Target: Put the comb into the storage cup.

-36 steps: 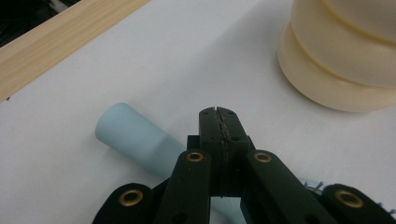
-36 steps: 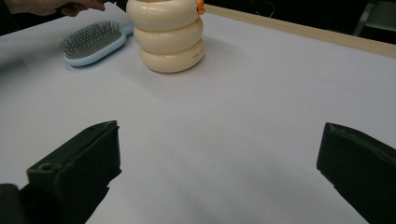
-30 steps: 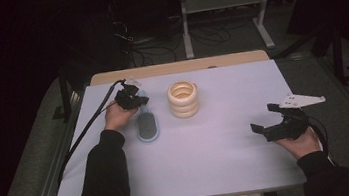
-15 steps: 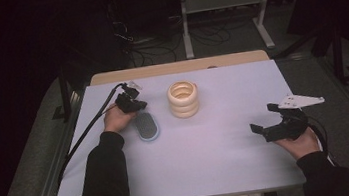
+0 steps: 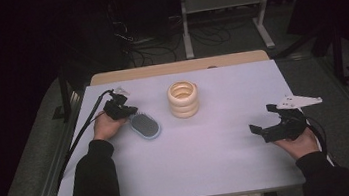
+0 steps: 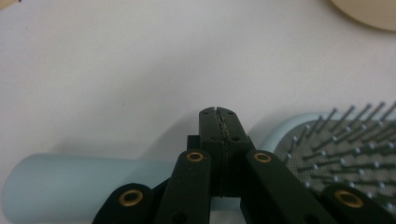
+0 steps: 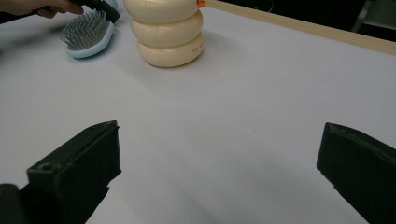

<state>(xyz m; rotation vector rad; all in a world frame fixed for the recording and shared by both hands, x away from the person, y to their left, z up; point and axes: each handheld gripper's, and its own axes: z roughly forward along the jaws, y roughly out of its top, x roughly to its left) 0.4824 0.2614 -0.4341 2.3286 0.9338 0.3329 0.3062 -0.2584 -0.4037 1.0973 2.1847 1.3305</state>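
A light blue hairbrush (image 5: 146, 126) lies bristles up on the pale table (image 5: 210, 159), left of centre. My left gripper (image 5: 128, 113) is at its handle end, jaws shut. In the left gripper view the shut tips (image 6: 218, 112) sit over the brush's neck, pads pressed together with nothing between them; the handle (image 6: 70, 182) runs left and the bristle head (image 6: 336, 154) right. A cream stack of three rings (image 5: 183, 99) stands just right of the brush. My right gripper (image 5: 262, 119) rests open near the table's right edge, nothing between its jaws (image 7: 219, 140).
A wooden strip (image 5: 179, 67) runs along the table's far edge. Beyond it stand a metal frame (image 5: 221, 1) and loose cables on a dark floor. The left gripper's cable (image 5: 83, 132) trails off the left edge. From the right gripper view the ring stack (image 7: 167, 35) and brush (image 7: 88, 32) lie far ahead.
My left hand and gripper have shifted left and a little nearer, and the brush now lies tilted, its head pointing lower right. The right hand has stayed put.
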